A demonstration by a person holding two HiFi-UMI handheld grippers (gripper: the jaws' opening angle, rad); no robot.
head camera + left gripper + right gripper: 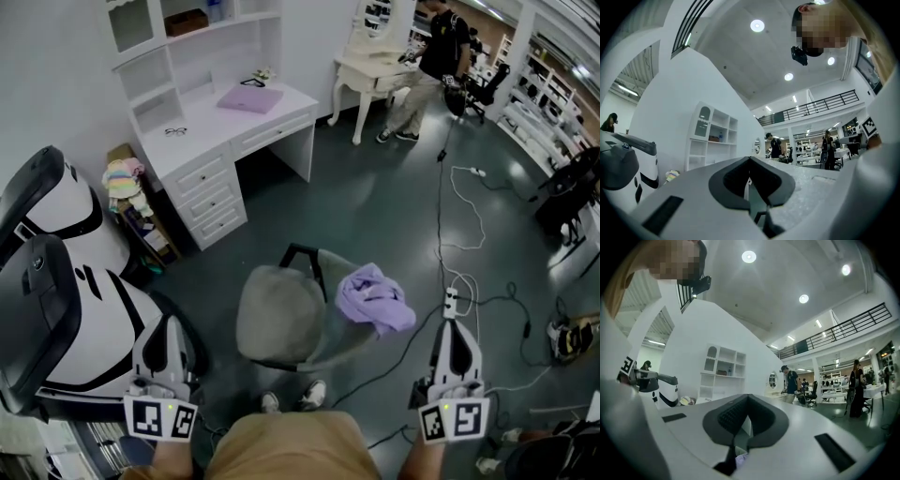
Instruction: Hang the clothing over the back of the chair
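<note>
A lilac garment (375, 298) lies draped over the back edge of a grey padded chair (277, 314) in the middle of the head view. Neither gripper touches it. My left gripper (172, 325) hangs at the lower left, beside the chair, with its jaws together and nothing in them. At the lower right, my right gripper (455, 326) is also shut and empty, just right of the garment. The left gripper view shows the left gripper (750, 161) pointing level across the room, and the right gripper (748, 399) does the same. A sliver of lilac garment (740, 459) shows below the right jaws.
A white desk with drawers (225, 141) and shelves stands at the back left, with a lilac folded item (250, 98) on it. A large white and black machine (66, 281) fills the left side. Cables (459, 244) trail across the dark floor. A person (431, 66) stands by a white dressing table (370, 70).
</note>
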